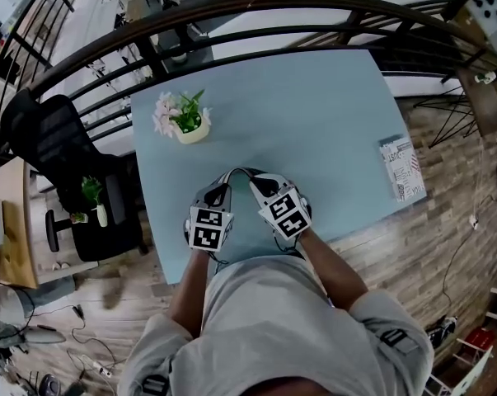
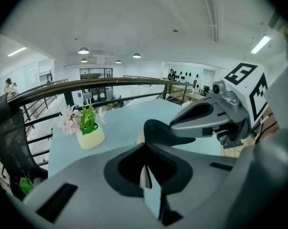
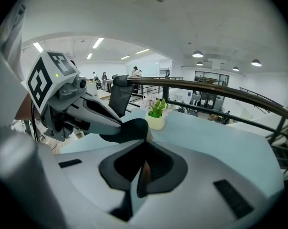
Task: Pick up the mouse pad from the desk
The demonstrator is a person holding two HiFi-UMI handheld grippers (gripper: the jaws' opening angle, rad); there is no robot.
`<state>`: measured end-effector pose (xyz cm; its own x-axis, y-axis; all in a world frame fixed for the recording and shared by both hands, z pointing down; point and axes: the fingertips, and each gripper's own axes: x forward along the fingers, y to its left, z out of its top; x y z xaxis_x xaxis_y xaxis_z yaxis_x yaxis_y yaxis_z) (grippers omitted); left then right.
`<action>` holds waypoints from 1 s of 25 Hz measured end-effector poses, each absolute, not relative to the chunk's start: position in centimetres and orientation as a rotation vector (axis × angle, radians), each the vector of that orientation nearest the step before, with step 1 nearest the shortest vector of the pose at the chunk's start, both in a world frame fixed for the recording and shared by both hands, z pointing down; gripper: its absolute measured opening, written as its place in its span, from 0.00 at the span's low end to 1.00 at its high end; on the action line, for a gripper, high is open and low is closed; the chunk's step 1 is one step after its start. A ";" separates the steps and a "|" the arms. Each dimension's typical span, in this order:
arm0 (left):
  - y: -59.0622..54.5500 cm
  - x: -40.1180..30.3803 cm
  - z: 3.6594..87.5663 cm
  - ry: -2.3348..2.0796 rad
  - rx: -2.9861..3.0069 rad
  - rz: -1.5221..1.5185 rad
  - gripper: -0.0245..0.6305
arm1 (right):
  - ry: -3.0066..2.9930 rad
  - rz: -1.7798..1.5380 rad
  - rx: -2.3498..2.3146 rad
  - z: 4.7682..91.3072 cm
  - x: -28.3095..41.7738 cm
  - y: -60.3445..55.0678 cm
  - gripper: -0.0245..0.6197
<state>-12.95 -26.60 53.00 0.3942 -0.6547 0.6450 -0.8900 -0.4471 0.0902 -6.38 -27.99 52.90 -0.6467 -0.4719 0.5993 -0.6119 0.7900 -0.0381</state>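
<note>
Pinching the mouse pad (image 1: 314,130) edge (both hand-held grippers (image 1: 229,175) (image 1: 252,175)).

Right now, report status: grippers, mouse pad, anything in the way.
Left gripper and right gripper both shut on near edge of the mouse pad. Flower pot stands on it, booklet at its right edge. Both in the way.

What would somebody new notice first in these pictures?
First, the huge light blue mouse pad spread over the desk top, with the left gripper and right gripper side by side, both shut on its near edge. Next, the potted flowers standing near the pad's far left corner, and a printed booklet lying at its right edge.
</note>
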 end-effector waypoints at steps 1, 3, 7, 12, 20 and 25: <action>-26.7 -12.9 52.7 -1.334 2.236 0.739 0.07 | -2.402 0.322 0.817 52.4 -6.4 -28.1 0.06; -26.9 -12.8 51.8 -1.356 2.243 0.710 0.07 | -2.422 0.328 0.851 51.6 -6.4 -28.3 0.06; -27.8 -12.9 49.7 -1.412 2.260 0.624 0.07 | -2.479 0.299 0.933 49.8 -6.2 -29.3 0.06; -28.8 -12.8 46.3 -1.469 2.284 0.504 0.07 | -2.534 0.247 1.037 46.3 -5.8 -30.2 0.06; -29.9 -12.7 42.1 -1.515 2.324 0.335 0.07 | -2.607 0.165 1.135 41.4 -5.7 -31.4 0.06; -29.9 -12.3 40.0 -1.526 2.351 0.251 0.07 | -2.629 0.089 1.185 39.4 -5.4 -31.5 0.06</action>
